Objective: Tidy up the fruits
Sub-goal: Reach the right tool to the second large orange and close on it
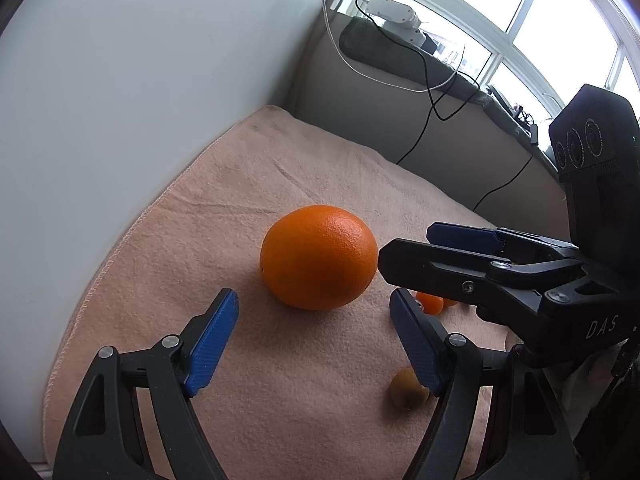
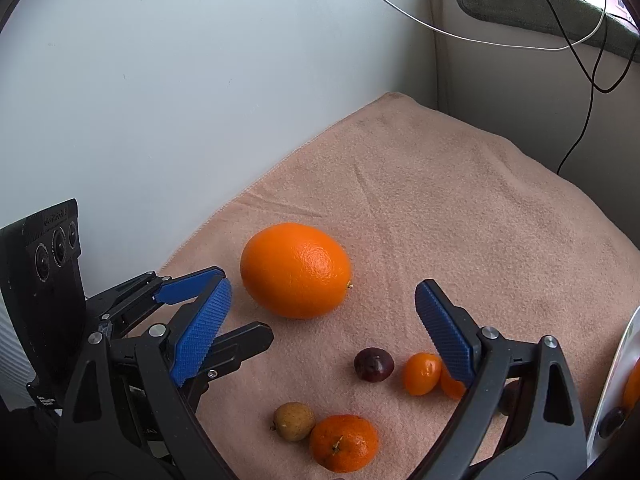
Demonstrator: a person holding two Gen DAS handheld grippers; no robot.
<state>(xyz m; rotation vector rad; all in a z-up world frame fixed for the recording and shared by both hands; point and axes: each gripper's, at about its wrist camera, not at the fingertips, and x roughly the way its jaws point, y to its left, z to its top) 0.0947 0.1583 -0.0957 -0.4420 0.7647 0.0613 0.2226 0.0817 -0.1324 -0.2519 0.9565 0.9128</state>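
A large orange (image 1: 318,258) (image 2: 296,270) lies on a peach towel (image 1: 248,184) (image 2: 460,208). My left gripper (image 1: 314,340) is open and empty, just short of the orange. My right gripper (image 2: 324,328) is open and empty, above the small fruits; it shows in the left wrist view (image 1: 408,248) right of the orange. Near it lie a dark plum (image 2: 374,364), two kumquats (image 2: 422,374), a tangerine (image 2: 344,442) and a brownish longan (image 2: 294,420) (image 1: 408,390).
A white wall (image 1: 140,100) borders the towel on the left. Cables (image 1: 432,92) hang down a beige ledge at the back. A white plate (image 2: 612,392) with fruit on it sits at the right edge of the right wrist view.
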